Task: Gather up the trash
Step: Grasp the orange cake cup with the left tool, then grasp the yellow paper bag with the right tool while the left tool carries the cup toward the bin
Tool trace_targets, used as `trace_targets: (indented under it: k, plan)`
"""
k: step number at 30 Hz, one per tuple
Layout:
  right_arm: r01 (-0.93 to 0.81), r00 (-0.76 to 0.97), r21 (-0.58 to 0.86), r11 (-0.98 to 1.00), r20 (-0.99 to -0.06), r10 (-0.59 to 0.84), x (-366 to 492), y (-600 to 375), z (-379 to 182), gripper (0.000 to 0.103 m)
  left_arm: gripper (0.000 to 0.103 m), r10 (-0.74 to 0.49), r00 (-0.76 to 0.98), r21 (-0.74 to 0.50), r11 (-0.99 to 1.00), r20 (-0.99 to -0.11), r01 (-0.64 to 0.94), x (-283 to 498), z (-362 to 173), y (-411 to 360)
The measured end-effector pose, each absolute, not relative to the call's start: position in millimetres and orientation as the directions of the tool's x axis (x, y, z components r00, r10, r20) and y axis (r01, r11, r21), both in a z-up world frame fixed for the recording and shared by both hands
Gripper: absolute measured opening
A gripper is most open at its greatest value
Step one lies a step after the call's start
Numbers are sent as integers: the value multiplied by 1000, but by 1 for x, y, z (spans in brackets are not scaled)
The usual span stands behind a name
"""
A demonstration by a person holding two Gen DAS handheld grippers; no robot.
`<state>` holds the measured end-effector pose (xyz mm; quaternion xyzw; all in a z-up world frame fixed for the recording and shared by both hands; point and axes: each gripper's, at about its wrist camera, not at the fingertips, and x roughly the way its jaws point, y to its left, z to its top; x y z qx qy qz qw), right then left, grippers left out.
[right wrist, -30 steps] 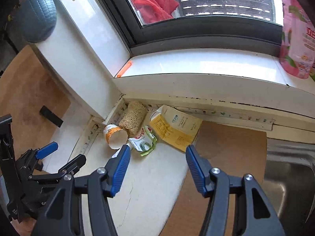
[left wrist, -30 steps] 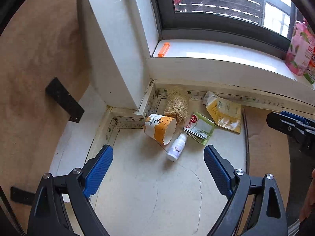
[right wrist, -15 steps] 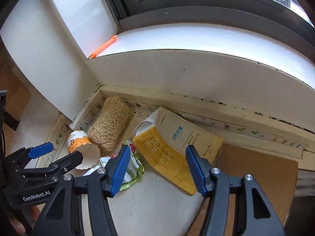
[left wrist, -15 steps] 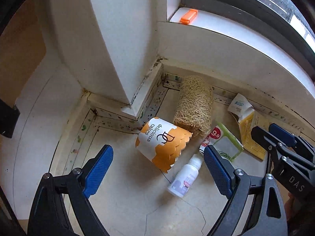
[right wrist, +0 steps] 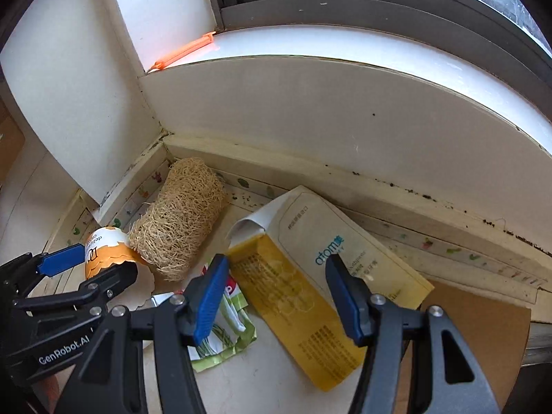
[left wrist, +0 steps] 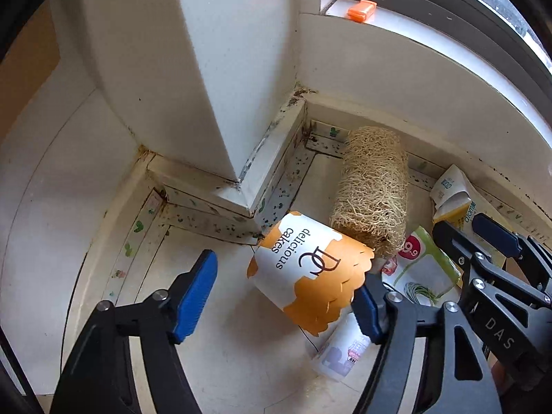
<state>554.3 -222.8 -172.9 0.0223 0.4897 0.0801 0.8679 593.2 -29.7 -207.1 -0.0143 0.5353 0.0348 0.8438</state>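
While both tongs stood open and empty, the left tongs (left wrist: pixel 286 296) straddled the paper cake cup (left wrist: pixel 310 276) at lower centre: probably light and crushable, best pinched gently across its wall

Both wrist views close, sharing loofah (left wrist: pixel 371 193).

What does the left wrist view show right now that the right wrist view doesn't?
Only the left wrist view shows the small white bottle lying under the cake cup's rim. Only the right wrist view shows the yellow carton whole, and the brown board beside it. Both show the orange-and-white cake cup, the loofah, the green packet and both open hand-held grippers.
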Motion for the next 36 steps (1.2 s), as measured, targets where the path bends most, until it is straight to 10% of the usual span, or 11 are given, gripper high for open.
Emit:
trace_targets:
  k: [12, 21, 36]
  plan:
    - [-142, 505, 43, 989, -856, 110, 558, -203, -182, 50, 14, 24, 407, -18, 995, -913, -100, 590, -227, -4]
    - [-192, 546, 87, 977, -818, 180, 532, -207, -154, 26, 12, 29, 420, 4, 998, -907, -61, 550, -215, -3]
    - [-192, 549, 358, 914, -733, 402, 406, -226, -66, 24, 12, -75, 457, -48, 996, -886, 69, 442, -145, -18]
